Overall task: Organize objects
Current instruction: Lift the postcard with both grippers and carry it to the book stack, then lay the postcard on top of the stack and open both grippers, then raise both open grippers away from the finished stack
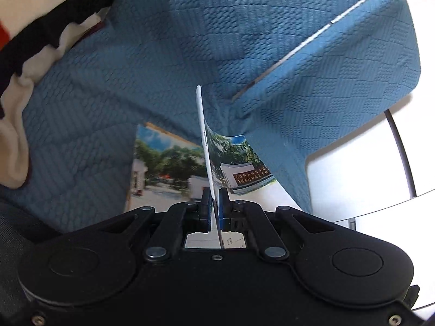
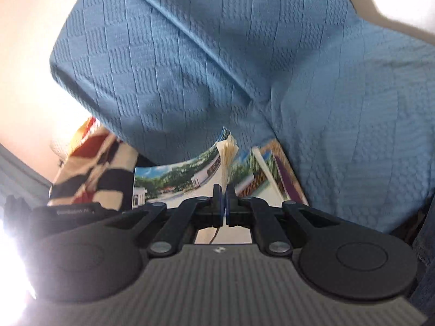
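Both grippers grip the same booklet, a thin photo-covered one that hangs above the blue quilted sofa seat. The left gripper [image 1: 214, 206] has its jaws pressed together on the booklet [image 1: 206, 146] along one thin white edge, so the sheet stands on edge and curls away toward the sofa [image 1: 152, 54] backrest. The right gripper [image 2: 223, 203] has its jaws pinched on a fanned bunch of pages [image 2: 229, 149], with the cover bowing toward the striped blanket [image 2: 95, 168] at the sofa's end. The main risk, as I judge it, is tearing or creasing: two narrow pinches on limp paper, and any pull apart or twist between the hands loads the spine. A shallow bite could also let pages slip free and spill onto the sofa. A second booklet [image 1: 163, 168] with a similar cover lies on the seat just below, and lowering carelessly could skew it.
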Tool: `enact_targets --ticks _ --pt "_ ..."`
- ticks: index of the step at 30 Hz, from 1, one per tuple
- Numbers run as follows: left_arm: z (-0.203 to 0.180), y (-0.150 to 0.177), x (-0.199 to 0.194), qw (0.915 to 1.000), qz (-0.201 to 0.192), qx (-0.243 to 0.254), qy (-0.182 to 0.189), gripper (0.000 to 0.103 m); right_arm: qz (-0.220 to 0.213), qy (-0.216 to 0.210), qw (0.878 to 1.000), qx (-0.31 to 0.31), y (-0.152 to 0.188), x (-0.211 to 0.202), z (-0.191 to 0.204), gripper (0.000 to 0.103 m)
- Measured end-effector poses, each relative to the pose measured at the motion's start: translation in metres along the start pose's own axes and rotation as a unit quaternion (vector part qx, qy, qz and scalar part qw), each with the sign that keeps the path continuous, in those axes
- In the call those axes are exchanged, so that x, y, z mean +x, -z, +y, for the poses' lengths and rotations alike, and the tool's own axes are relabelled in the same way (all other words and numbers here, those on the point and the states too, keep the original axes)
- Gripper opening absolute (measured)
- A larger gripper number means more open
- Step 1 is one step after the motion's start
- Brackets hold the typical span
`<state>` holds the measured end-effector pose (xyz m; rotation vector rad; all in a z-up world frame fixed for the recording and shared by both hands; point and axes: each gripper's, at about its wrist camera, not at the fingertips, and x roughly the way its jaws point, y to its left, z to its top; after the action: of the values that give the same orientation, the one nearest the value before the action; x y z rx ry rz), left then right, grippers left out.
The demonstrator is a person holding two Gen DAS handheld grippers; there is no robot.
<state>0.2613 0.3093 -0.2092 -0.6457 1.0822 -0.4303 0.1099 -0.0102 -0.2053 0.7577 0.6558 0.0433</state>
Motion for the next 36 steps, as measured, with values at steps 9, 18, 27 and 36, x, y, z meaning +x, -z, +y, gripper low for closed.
enact_targets --ticks 9,18,27,36 --pt "0.029 0.014 0.018 0.9996 0.003 -0.013 -0.024 0.003 0.046 0.019 0.999 -0.010 0.031 0.019 -0.006 0.006" --pt "0.019 0.017 0.011 0.9977 0.011 0.005 -0.066 0.029 0.118 0.062 0.991 0.020 0.037 0.030 -0.011 0.030" --pt "0.001 0.027 -0.032 0.9969 -0.008 0.028 -0.073 0.030 0.130 0.060 0.990 -0.005 0.027 -0.004 0.001 0.050" --pt "-0.056 0.021 -0.109 0.9903 -0.080 0.089 -0.072 0.042 0.077 0.024 0.993 -0.090 -0.031 -0.053 0.052 0.050"
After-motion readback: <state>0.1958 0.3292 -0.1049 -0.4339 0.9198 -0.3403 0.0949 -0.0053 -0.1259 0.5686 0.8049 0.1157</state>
